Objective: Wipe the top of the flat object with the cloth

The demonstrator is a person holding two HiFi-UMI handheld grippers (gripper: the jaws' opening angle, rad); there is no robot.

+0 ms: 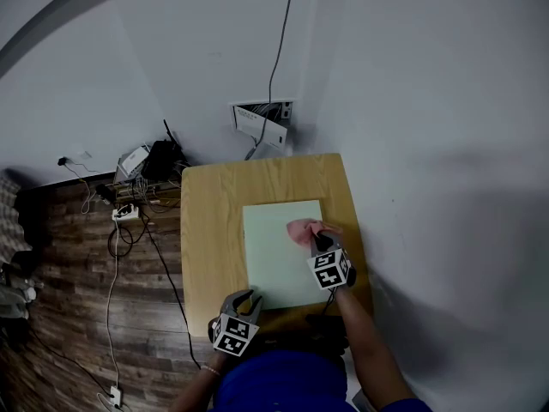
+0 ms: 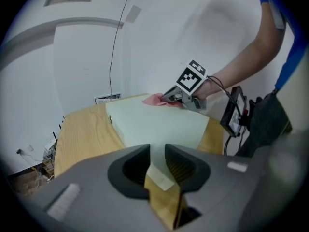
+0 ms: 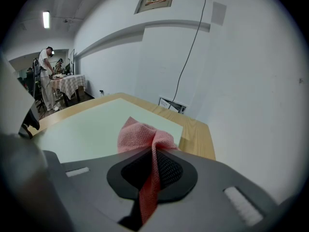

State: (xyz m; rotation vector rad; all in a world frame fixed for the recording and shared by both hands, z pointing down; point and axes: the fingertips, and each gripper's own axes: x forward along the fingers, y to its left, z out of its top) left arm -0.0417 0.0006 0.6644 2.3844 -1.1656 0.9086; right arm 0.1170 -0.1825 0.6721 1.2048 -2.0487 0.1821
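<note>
The wooden table (image 1: pixel 210 230) holds the flat green board (image 1: pixel 274 269). My left tongs (image 1: pixel 246 298) sit at the board's 7 o'clock corner with the jaws a little apart, squeezing nothing. My right tongs (image 1: pixel 319 239) are at about 2 o'clock on the board, pinched tight on the little pink cloth (image 1: pixel 300 229), which rests on the top. I think the wiping is only starting, so next I should press the cloth down flat and drag it toward 8 o'clock.
</note>
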